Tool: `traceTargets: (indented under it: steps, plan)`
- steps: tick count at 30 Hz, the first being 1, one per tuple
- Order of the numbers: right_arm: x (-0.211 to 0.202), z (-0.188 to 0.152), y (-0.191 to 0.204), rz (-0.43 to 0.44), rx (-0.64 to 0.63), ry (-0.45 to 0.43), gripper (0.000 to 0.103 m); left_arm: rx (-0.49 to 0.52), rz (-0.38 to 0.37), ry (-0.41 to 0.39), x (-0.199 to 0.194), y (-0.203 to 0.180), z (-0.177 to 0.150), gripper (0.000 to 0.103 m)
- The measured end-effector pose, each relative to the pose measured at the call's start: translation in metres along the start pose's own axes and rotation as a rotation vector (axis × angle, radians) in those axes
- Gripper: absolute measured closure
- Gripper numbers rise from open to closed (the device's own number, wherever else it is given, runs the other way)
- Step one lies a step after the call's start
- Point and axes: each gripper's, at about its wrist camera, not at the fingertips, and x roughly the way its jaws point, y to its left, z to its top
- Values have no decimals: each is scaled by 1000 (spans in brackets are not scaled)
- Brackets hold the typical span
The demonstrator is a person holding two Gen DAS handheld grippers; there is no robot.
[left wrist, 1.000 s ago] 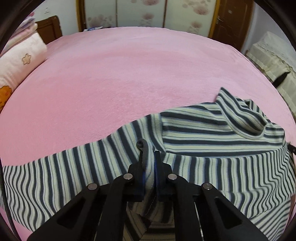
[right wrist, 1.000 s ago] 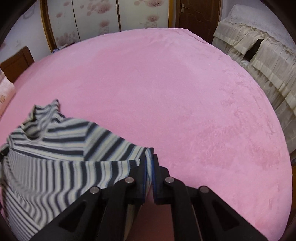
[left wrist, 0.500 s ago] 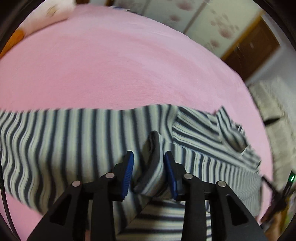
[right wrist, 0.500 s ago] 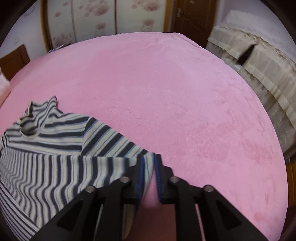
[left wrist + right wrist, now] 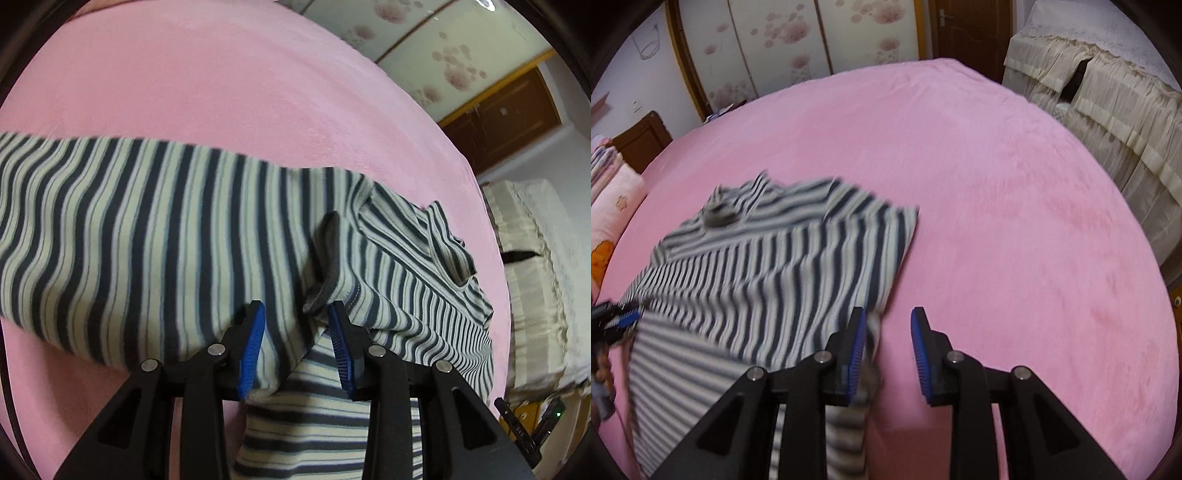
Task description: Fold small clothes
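Closest to me, my left gripper (image 5: 297, 343) has its blue pads parted over the striped shirt (image 5: 155, 236); the cloth lies in the gap below them, a bunched fold rises just beyond the right-hand pad, and neither pad presses on it, so nothing is held. Those jaws have just been opening. My right gripper (image 5: 888, 350) is likewise parted, its jaws also just opened: the left-hand pad sits against the shirt's edge, but between the pads I see only the pink bedspread (image 5: 1015, 229). The shirt (image 5: 768, 273) lies spread on the bedspread to the left of that gripper, sleeve folded across its body, collar (image 5: 720, 214) at the far end; it is blurred in this view. At the far left edge of the right wrist view I can make out the left gripper's blue tip. Farther off, a pink pillow (image 5: 617, 192) lies at the left, cream pleated drapery (image 5: 1108, 110) at the right, and floral wardrobe panels (image 5: 783, 48) and a dark wooden door (image 5: 971, 33) stand behind the bed.
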Motion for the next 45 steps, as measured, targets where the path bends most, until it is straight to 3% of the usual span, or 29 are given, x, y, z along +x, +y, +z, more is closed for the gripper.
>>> traceTargets:
  steps: [5, 15, 17, 18, 20, 21, 25, 35, 37, 40, 43, 45]
  plan:
    - [5, -23, 2, 8, -4, 57, 78, 137, -27, 33, 10, -26, -2, 69]
    - [4, -36, 9, 29, -19, 72, 78, 347, 64, -13, 24, -55, -8, 67]
    - [3, -38, 10, 27, -27, 75, 78, 399, 82, -11, 26, -63, -11, 71]
    - [2, -39, 10, 25, -30, 74, 78, 414, 91, -7, 25, -65, -12, 82]
    - [1, -41, 10, 25, -28, 76, 78, 430, 104, 3, 24, -69, -12, 87]
    - [1, -42, 9, 27, -24, 79, 78, 429, 105, 14, 22, -70, -11, 92]
    - [3, -47, 9, 31, -14, 90, 78, 412, 115, 37, 15, -79, -4, 93]
    - [-1, -53, 14, 41, -35, 94, 78, 196, 40, 319, 12, -43, 16, 92]
    - [-1, -53, 14, 39, -36, 97, 78, 201, 78, 306, 13, -40, 16, 84]
    - [0, -55, 12, 35, -32, 102, 78, 194, 185, 281, 15, -29, 17, 84]
    - [-2, -55, 10, 41, -20, 100, 78, 128, 168, 269, 12, -18, 15, 84]
    - [-4, -55, 11, 42, -19, 93, 78, 145, 175, 247, 6, -21, 10, 84]
